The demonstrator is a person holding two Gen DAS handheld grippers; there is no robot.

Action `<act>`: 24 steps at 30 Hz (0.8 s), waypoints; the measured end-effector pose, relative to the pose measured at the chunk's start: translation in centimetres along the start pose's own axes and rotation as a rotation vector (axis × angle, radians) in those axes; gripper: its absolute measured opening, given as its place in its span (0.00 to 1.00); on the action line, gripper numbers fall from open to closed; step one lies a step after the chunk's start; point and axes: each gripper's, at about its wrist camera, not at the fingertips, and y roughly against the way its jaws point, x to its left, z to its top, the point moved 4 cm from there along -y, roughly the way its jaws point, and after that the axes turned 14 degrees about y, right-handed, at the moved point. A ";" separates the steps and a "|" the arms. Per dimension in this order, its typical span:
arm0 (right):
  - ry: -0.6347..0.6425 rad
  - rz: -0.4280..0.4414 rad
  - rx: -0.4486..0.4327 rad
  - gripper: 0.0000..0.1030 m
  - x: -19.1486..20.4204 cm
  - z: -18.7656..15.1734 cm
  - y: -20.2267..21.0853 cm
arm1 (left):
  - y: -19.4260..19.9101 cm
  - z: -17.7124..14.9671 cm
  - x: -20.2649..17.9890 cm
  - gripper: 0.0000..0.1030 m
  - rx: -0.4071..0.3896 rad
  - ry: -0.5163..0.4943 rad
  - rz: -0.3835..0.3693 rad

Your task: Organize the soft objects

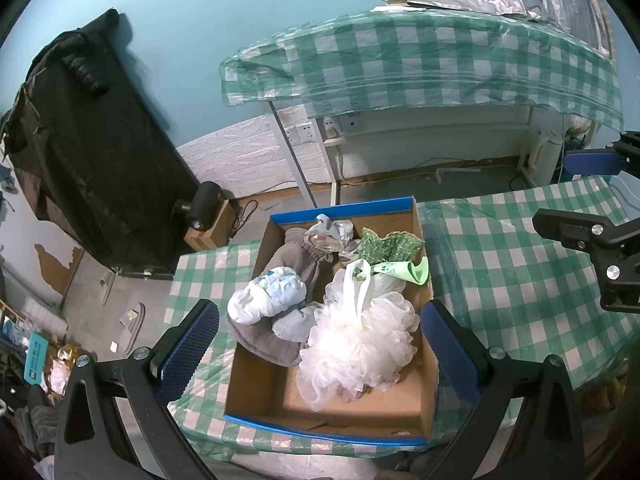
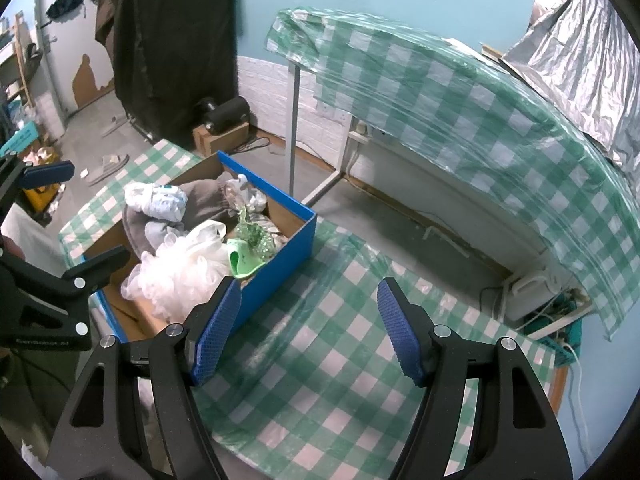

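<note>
Right wrist view: left gripper (image 2: 48, 216) marked "GenRobot.AI", jaws spread; right gripper (image 2: 310, 322) jaws spread, empty.

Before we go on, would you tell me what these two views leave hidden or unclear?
- Floor of the cardboard box: mostly covered in both views by the white bath pouf, grey cloth and sequined green piece.
- Anything beneath that pile: hidden.
- Print on the white rolled bundle: too small in either view.
- Right gripper in the left wrist view: cut off by the frame edge.
</note>
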 end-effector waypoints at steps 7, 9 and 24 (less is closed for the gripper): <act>0.000 0.000 0.002 0.68 0.1 0.0 0.0 | 0.0 0.0 0.1 0.99 0.001 0.003 -0.002; 0.000 0.001 0.001 0.68 0.1 0.0 0.0 | 0.0 0.0 0.1 0.99 0.001 0.001 -0.002; 0.000 0.002 0.003 0.68 0.4 0.0 0.1 | 0.0 -0.1 0.1 0.99 0.005 0.001 0.000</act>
